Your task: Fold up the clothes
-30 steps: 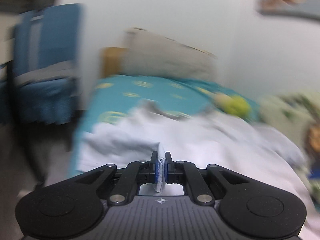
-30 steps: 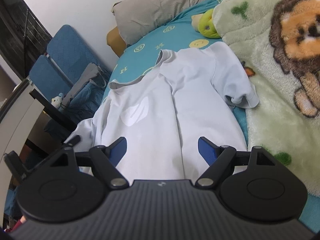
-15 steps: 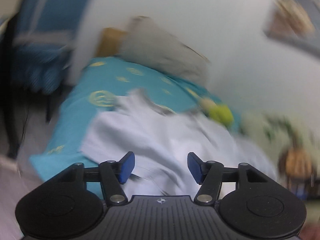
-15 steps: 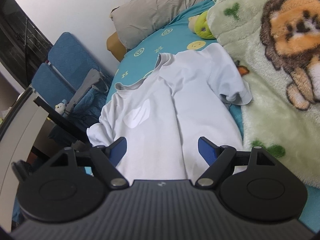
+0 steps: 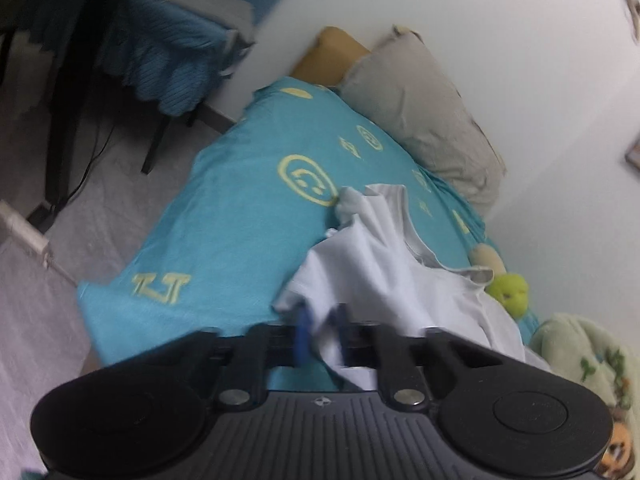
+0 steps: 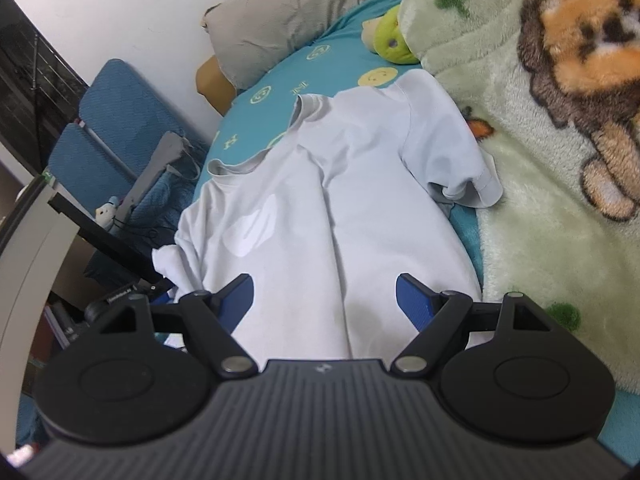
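Two grippers were in our hands over a white T-shirt [image 6: 340, 216] that lay spread on the teal smiley-print sheet [image 5: 240, 216] of the bed. Our left gripper [image 5: 322, 338] had its blue fingers [image 5: 302, 334] drawn close together with white cloth of the shirt's sleeve between them; the view was blurred there, yet the fabric plainly rose from the jaws and bunched up above them, so we took it as pinched on the sleeve. Our right gripper [image 6: 325, 296] hung released, its blue pads [image 6: 414, 300] wide apart above the lower body of the shirt, with nothing between them. From the right wrist view the shirt ran lengthwise up the bed, collar toward the grey pillow [image 6: 296, 12], one short sleeve resting against the edge of the green lion blanket [image 6: 540, 128] and the other sleeve hanging near the bed's outer edge. A crease ran down the middle of the shirt's body. A small yellow-green plush toy [image 6: 390, 42] sat beyond the collar, touching the blanket. Beside the bed stood a blue chair [image 6: 108, 136] with grey cloth draped on it, and the grey floor [image 5: 36, 292] showed in the left wrist view.
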`<state>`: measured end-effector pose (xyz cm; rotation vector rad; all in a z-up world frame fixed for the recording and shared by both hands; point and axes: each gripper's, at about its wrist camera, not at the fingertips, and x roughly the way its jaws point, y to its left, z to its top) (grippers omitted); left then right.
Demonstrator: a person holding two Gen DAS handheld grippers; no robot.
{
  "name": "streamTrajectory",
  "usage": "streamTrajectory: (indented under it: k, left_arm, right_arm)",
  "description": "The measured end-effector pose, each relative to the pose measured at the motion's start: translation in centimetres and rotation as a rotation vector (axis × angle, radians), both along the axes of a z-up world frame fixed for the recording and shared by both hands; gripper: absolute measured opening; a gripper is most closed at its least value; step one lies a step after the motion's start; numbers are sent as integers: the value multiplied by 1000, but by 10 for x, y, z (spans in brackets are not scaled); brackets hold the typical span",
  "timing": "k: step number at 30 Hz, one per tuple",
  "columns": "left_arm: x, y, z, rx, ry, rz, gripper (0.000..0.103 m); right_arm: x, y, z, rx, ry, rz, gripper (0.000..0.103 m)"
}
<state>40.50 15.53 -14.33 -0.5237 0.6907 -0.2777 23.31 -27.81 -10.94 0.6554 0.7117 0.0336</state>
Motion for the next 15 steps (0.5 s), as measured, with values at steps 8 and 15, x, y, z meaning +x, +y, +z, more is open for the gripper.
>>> streamTrajectory:
  k: [8,15]
  left_arm:
    - [18,17,61,209,-127,1,2]
    - [88,47,101,499,-94,304,2]
  right_arm:
    - [0,0,1,-3,1,-3,80]
    - [6,-2,-4,-11,18,-16,80]
